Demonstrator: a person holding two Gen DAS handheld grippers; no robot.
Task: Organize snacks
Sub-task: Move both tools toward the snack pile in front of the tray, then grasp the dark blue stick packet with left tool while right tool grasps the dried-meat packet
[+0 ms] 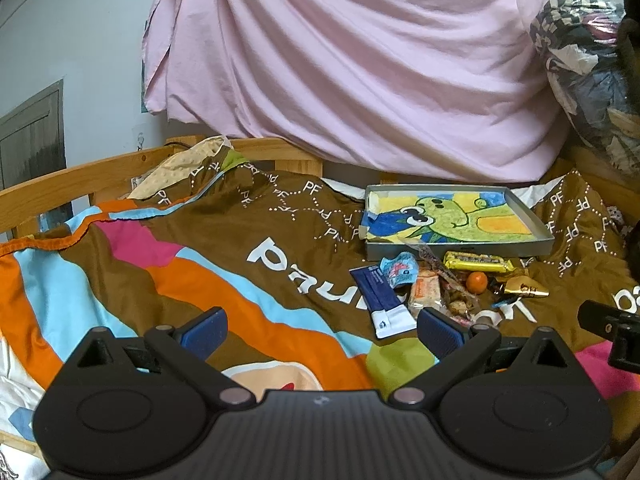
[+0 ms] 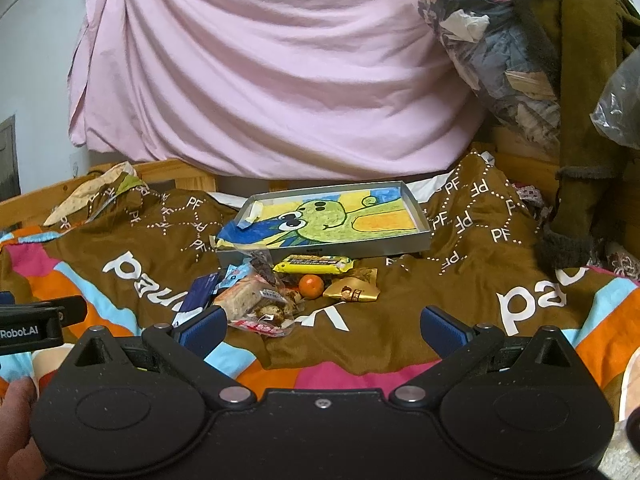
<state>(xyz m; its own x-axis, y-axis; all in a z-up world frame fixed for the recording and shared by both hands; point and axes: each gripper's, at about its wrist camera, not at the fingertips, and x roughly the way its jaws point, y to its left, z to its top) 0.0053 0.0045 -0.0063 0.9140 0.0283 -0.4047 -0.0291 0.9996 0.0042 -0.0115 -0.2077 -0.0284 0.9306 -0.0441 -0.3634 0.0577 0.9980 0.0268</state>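
Observation:
A pile of snacks lies on the bedspread in front of a shallow grey tray (image 1: 460,246) (image 2: 332,250) lined with a green cartoon drawing. In the pile are a yellow bar (image 1: 478,261) (image 2: 314,265), a small orange (image 1: 477,282) (image 2: 311,285), a gold wrapper (image 1: 524,290) (image 2: 352,291), a dark blue packet (image 1: 380,300) (image 2: 202,290) and a clear-wrapped cake (image 2: 250,298). My left gripper (image 1: 320,332) hangs open, short of the pile and to its left. My right gripper (image 2: 324,328) is open too, just before the pile, nothing between its fingers.
A brown, orange and blue bedspread (image 1: 180,280) (image 2: 460,300) covers the bed. A pink sheet (image 1: 360,60) (image 2: 260,60) hangs behind the tray. A wooden bed rail (image 1: 80,176) runs at the left. Bagged clothes (image 2: 500,40) and a brown coat (image 2: 580,120) crowd the right.

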